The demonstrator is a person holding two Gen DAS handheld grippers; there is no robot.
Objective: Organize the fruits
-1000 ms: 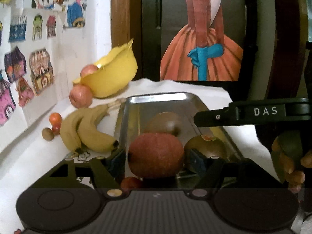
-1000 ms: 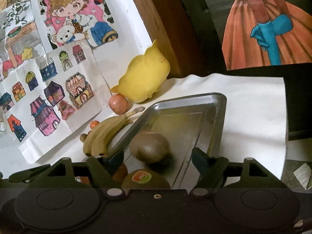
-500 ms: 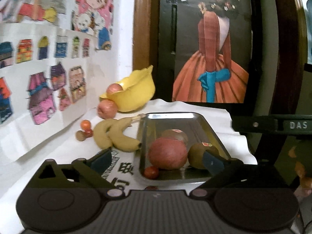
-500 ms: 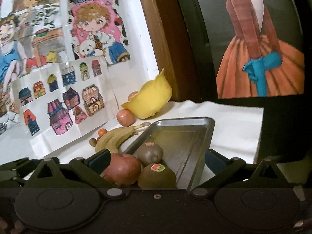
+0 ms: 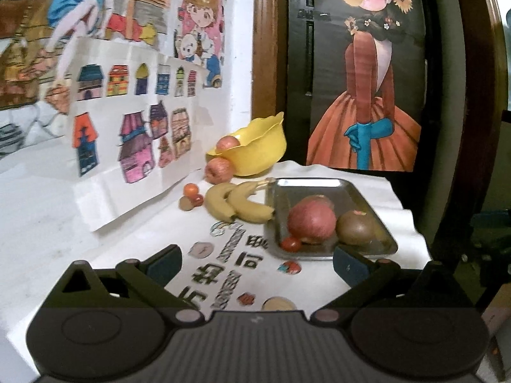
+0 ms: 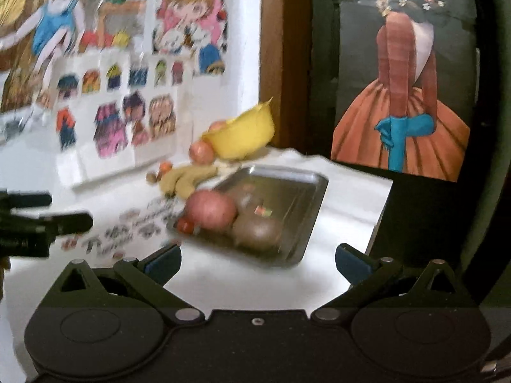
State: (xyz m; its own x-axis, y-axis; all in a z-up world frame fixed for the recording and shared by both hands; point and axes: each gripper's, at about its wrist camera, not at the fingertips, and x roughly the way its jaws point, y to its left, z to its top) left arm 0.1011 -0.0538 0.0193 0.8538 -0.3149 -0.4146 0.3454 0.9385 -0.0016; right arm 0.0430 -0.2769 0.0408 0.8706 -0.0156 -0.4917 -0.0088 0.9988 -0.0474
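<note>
Both wrist cameras are looking forward over the table (image 5: 322,287), sharing the metal tray (image 5: 357,191) (image 6: 314,191) at frame centre.

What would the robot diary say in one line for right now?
left gripper: open, empty | right gripper: open, empty | metal tray: red apple, kiwis, cherry tomato | bananas: beside tray

- Tray (image 5: 319,185): near half, lower centre of frame, is crowded by a red apple (image 5: 312,224), a kiwi (image 5: 357,227) and a small tomato (image 5: 290,244); far half is bare.
- Bananas (image 5: 238,203) touch the tray's left rim, blocking that side.
- Printed cloth (image 5: 223,268) in the lower foreground lies open.
- Yellow bowl (image 5: 255,150) stands beyond the tray, centre frame.
</note>
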